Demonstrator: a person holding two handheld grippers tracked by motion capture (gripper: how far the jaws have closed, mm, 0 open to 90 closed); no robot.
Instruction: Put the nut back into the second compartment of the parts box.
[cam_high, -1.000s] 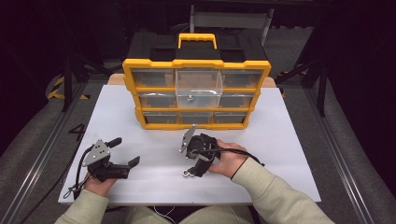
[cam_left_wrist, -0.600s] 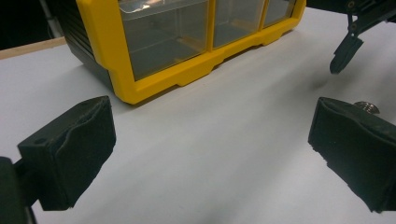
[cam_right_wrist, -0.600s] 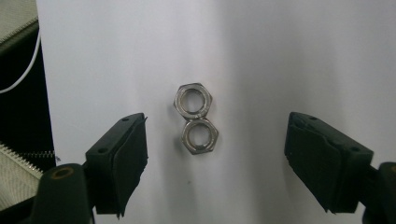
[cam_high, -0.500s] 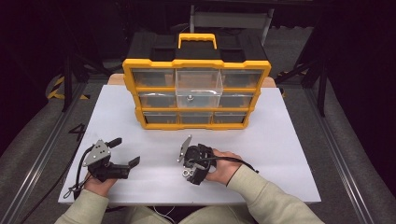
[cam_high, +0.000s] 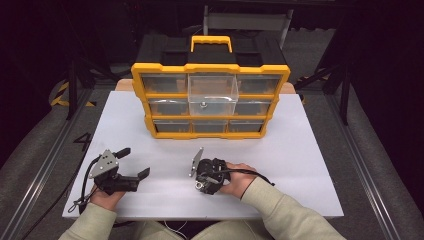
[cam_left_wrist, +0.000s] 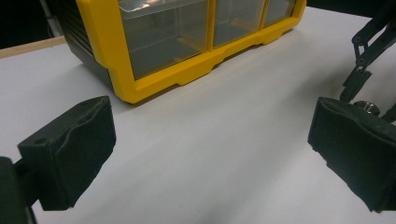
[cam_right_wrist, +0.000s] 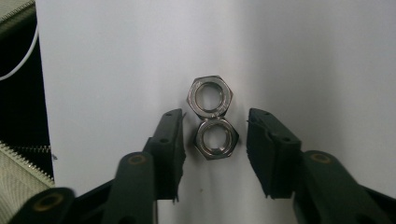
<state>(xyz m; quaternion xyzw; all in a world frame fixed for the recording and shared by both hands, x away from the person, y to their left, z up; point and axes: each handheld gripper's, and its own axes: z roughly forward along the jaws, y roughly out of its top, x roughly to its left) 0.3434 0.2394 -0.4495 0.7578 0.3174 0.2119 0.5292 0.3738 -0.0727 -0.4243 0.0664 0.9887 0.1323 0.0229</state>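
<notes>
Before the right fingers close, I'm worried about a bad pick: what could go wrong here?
The near nut sits between the right gripper fingers, touching the far nut, so closing may nudge or drag that one. The gaps look uneven, so the nut could slide or tilt on the table.

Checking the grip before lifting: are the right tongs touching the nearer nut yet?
Apart. The right gripper view shows white table on both sides of the nearer nut, between it and the right tongs.

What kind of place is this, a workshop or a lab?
Probably a lab recording bench: a white tabletop ringed by dark framing, a yellow parts organiser with clear drawers, and two steel hex nuts for hand-held grippers to pick up.
</notes>
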